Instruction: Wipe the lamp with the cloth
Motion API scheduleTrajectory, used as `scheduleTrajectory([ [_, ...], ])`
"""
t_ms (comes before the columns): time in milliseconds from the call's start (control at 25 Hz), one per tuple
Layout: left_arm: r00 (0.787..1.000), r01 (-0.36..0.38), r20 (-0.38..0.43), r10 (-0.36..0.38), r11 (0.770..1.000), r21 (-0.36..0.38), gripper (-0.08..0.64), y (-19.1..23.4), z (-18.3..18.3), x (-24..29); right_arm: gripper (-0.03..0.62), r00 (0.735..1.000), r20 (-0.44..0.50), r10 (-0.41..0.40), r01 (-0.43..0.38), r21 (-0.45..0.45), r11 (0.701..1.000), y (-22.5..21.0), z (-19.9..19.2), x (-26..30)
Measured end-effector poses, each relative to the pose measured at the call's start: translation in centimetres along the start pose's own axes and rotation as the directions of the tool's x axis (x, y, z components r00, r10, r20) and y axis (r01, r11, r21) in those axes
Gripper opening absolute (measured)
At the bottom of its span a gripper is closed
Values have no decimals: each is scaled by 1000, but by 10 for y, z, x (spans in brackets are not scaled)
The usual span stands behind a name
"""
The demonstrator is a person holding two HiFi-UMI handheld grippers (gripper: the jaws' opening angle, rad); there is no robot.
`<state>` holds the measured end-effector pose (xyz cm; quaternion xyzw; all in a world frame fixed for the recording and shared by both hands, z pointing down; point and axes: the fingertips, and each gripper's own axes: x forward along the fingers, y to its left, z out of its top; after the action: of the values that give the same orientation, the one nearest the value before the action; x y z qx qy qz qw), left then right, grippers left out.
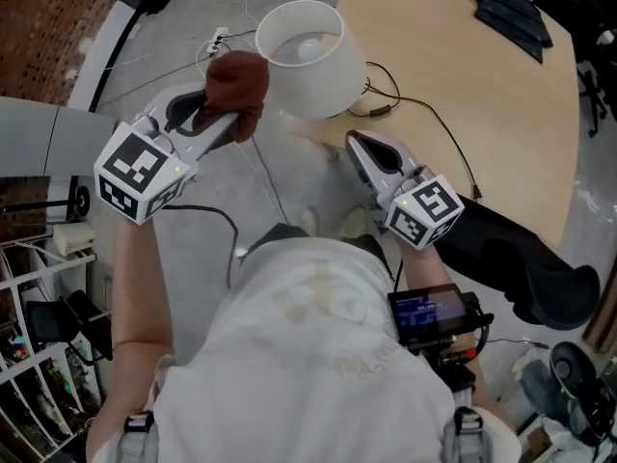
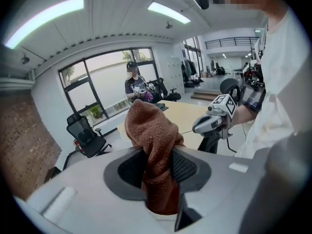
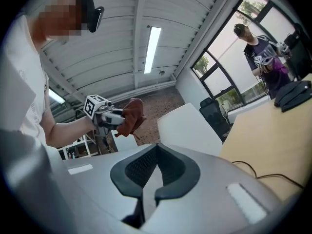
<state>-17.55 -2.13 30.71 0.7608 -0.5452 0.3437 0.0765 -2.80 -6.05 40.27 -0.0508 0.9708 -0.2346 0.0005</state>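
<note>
Person holding a brown cloth point(image 1: 237, 85) up to a white table lamp point(image 1: 310, 66).
The left gripper point(image 1: 224, 122) has its jaws clamped on the cloth, just beside the shade's left rim at the worktop point(image 1: 463, 75) edge. The right gripper point(image 1: 358, 149) has its jaws closed and empty. Light, sweeping strokes would likely avoid tipping the lamp.

We are in an open office-style workspace. A broad pale wooden table point(image 1: 463, 46) fills much of the room. Beyond the table a black office chair point(image 2: 87, 135) stands on the grey floor before tall windows point(image 2: 107, 89), strip lights point(image 2: 168, 12) run above it, and a brick wall point(image 1: 48, 17) rises off to one side.
</note>
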Motion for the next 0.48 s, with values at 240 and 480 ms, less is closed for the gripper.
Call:
scheduleTrajectory([
  [240,970,36,239,40,951,-306,130,-27,-51,1,12,996,-35,-78,74,-97,993,15,-16,-4],
  [480,945,56,310,110,875,-480,130,-45,-101,-11,12,988,-17,-156,155,-63,986,36,-32,-14],
])
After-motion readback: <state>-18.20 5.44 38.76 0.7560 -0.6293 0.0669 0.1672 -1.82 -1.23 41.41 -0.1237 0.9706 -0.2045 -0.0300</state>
